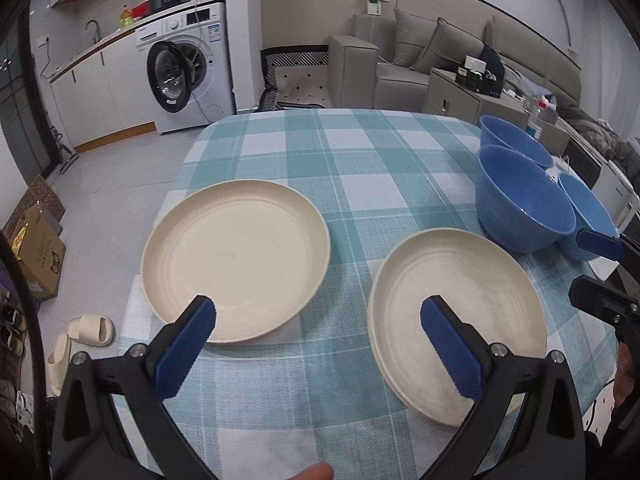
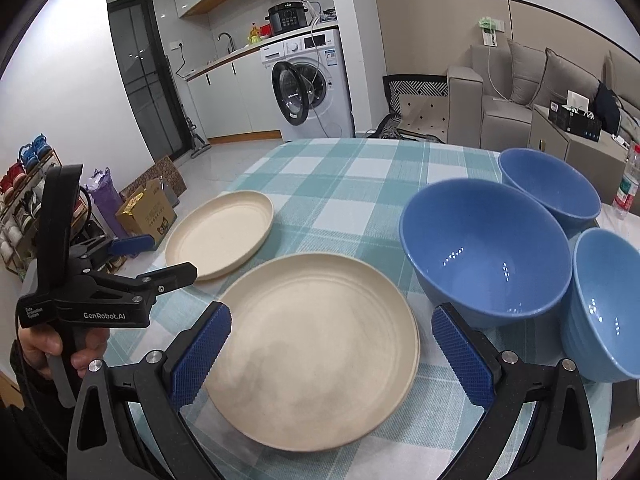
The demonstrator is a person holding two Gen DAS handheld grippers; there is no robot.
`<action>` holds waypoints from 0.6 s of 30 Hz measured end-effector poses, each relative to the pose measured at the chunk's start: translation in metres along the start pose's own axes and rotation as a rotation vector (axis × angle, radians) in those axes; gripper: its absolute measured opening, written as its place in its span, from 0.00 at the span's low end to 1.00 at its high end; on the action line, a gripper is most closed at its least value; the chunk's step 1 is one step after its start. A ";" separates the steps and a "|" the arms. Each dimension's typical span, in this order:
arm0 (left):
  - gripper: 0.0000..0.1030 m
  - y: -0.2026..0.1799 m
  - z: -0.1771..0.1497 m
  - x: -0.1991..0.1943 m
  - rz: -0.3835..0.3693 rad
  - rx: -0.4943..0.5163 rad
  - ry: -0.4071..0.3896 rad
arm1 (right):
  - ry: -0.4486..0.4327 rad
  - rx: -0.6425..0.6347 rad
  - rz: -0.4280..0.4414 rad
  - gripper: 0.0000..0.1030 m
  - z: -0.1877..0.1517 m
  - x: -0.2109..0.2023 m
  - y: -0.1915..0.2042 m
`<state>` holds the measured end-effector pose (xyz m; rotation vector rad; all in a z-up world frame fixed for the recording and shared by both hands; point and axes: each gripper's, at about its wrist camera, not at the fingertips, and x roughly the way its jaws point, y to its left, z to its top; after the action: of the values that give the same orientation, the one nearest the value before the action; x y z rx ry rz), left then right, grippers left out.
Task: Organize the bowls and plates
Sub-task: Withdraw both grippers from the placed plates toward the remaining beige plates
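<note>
Cream plates point(image 1: 236, 256) lie apart; both claws (left point(image 1: 318, 344), right point(image 2: 332, 350)) seemingly gape empty.

The right gripper point(image 1: 600, 268) is being cropped by the left view's edge; the near bowl point(image 2: 604, 312) is hiding the tablecloth point(image 2: 360, 168) behind it.

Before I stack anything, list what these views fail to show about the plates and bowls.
- Near plate: left wrist view, near rim hidden by the left gripper finger.
- Smallest bowl: right wrist view, base hidden behind the right gripper finger.
- Bowl undersides: hidden in both views.
</note>
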<state>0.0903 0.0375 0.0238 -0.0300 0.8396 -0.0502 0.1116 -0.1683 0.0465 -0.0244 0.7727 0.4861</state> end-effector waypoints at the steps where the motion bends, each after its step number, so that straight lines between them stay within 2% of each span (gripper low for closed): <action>1: 1.00 0.004 0.001 0.000 0.003 -0.007 -0.003 | -0.005 -0.001 -0.006 0.99 0.004 0.000 0.002; 18: 1.00 0.078 0.011 -0.005 0.073 -0.192 -0.070 | -0.014 -0.044 -0.015 0.99 0.042 0.020 0.046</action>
<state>0.0976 0.1162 0.0316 -0.1807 0.7725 0.0995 0.1323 -0.1108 0.0701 -0.0674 0.7477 0.4889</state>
